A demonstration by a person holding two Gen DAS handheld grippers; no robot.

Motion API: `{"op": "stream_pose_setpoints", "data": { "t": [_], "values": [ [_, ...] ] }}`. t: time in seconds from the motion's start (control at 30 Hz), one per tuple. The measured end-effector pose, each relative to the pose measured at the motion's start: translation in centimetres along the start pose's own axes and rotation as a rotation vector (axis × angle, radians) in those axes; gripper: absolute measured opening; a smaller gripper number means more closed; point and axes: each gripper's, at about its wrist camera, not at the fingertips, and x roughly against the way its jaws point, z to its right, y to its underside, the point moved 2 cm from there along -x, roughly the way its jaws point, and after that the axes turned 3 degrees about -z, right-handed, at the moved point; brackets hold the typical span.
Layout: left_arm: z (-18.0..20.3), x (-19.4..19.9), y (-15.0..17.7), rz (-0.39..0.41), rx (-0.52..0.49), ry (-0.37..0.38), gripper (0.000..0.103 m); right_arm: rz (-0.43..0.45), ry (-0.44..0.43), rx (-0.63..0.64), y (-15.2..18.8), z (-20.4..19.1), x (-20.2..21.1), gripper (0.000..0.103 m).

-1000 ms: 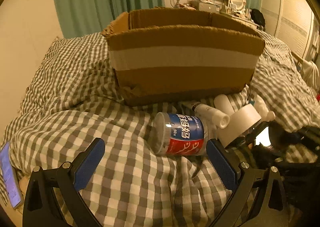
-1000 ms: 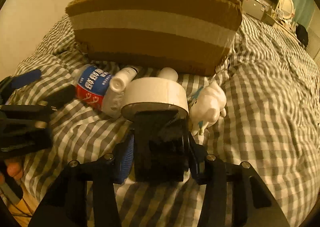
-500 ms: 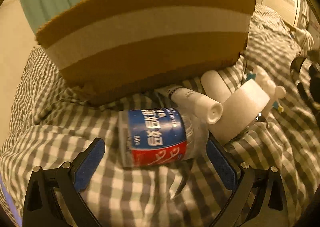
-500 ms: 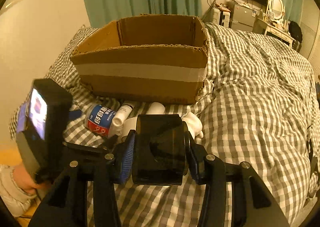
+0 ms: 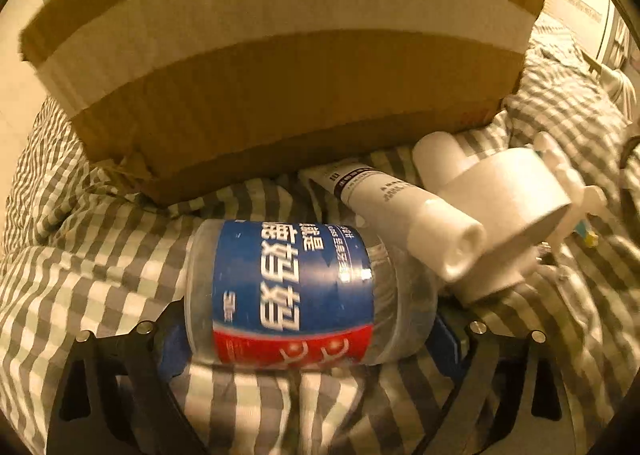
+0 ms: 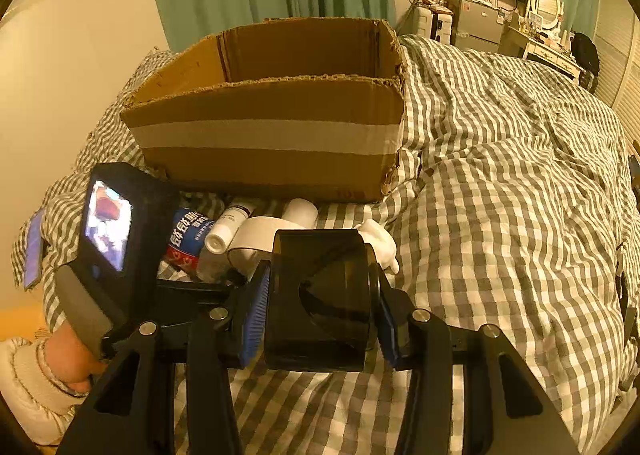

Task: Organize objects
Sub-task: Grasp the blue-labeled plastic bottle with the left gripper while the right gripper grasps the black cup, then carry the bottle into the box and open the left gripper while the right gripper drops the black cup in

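Right tool (image 6: 320, 307) clamped on a dark cylindrical holder (image 6: 320, 295), held up off the bed (image 6: 500, 195) in front of the cardboard box (image 6: 272, 135). Judged step: carry to box; next move calls for lifting over the near wall, centring above the open top, then letting go.

Left tool (image 5: 304, 331) low on the bed, jaws fairly wide, straddling the clear bottle (image 5: 296, 291) with the blue and red label. The bottle lies on its side between the pads (image 5: 444, 339); contact can't be confirmed, so not gripped yet by my read. Next for this side: close across the bottle, lift clear of the white tube (image 5: 400, 211) leaning over its neck end. Risk: the tube and the white cap-like piece (image 5: 508, 215) beside it may get dragged along.

Further back in the pile a white bottle (image 5: 436, 151) lies against the foot of the box, and a white figurine (image 6: 380, 243) sits at the right. The box sits on the checked duvet, its open top showing no items from the right view.

Versus a second ago: left tool has pushed forward, bottle now inside the jaws rather than ahead of them, box wall fills the view. Right tool has risen from the pile with the holder, box opening now visible.
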Motion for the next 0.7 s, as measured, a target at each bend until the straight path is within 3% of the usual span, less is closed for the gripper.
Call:
{"op": "stream_pose_setpoints", "data": {
  "t": [0.43,0.7],
  "values": [
    [-2.1,10.0,2.8,0.077,0.074,0.022,0.093,0.036,-0.001,0.027,-0.3,-0.7,1.9,0.046],
    [-2.4,16.9,-1.2,0.214,0.113,0.041,0.093,0.157,-0.043,0.055,-3.5,-1.6,8.2,0.046]
  ]
}}
